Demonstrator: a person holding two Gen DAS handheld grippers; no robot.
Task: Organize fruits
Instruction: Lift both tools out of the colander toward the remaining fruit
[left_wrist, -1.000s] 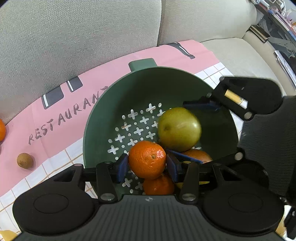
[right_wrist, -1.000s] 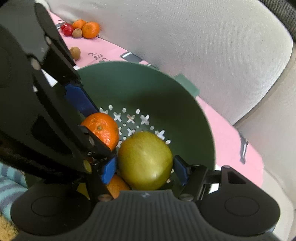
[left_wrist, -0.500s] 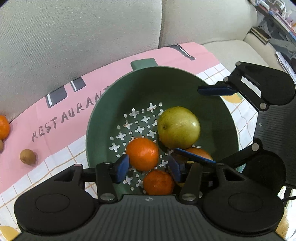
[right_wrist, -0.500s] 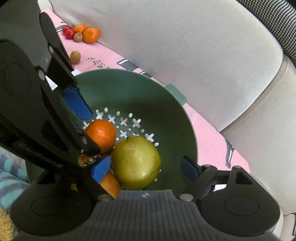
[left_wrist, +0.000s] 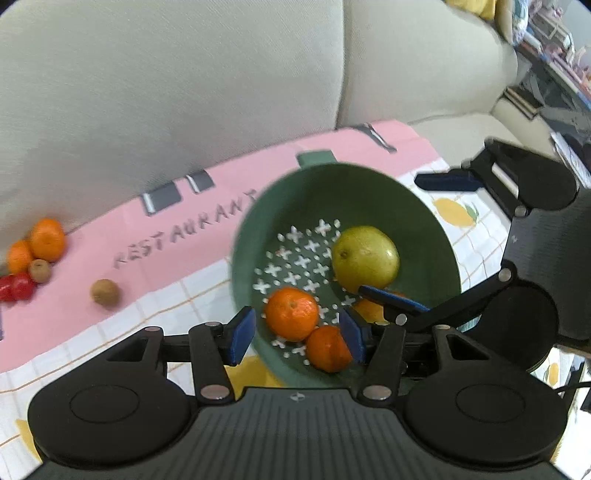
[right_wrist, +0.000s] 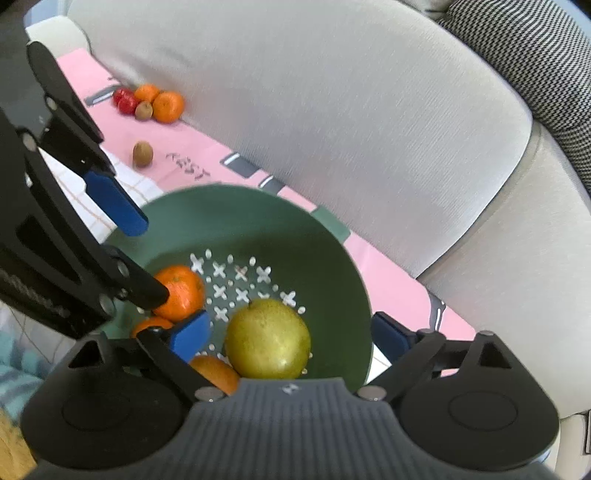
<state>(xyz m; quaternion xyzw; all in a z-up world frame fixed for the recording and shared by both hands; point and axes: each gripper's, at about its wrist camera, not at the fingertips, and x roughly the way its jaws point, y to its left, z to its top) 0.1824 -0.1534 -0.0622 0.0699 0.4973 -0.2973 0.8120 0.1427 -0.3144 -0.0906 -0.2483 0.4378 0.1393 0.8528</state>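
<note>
A green colander (left_wrist: 406, 206) (right_wrist: 332, 251) stands on the pink cloth. In it lie a yellow-green pear (left_wrist: 365, 256) (right_wrist: 267, 338) and three oranges, one at the front left (left_wrist: 291, 314) (right_wrist: 181, 291). My left gripper (left_wrist: 297, 336) is open and empty above the colander's near rim. My right gripper (right_wrist: 290, 336) is open and empty, raised above the pear; it also shows in the left wrist view (left_wrist: 421, 243). More fruit lies on the cloth at the left: two oranges (left_wrist: 46, 240), red fruit (left_wrist: 16, 290) and two kiwis (left_wrist: 105, 291) (right_wrist: 142, 153).
The cloth (left_wrist: 166, 236) lies on a beige sofa seat, with the backrest (left_wrist: 184, 92) right behind it. A dark table with books (left_wrist: 554, 85) stands at the far right in the left wrist view.
Both grippers let go of their fruit, the left an orange and the right the pear, opened and pulled up and back from the colander. The fruit now rests in it.
</note>
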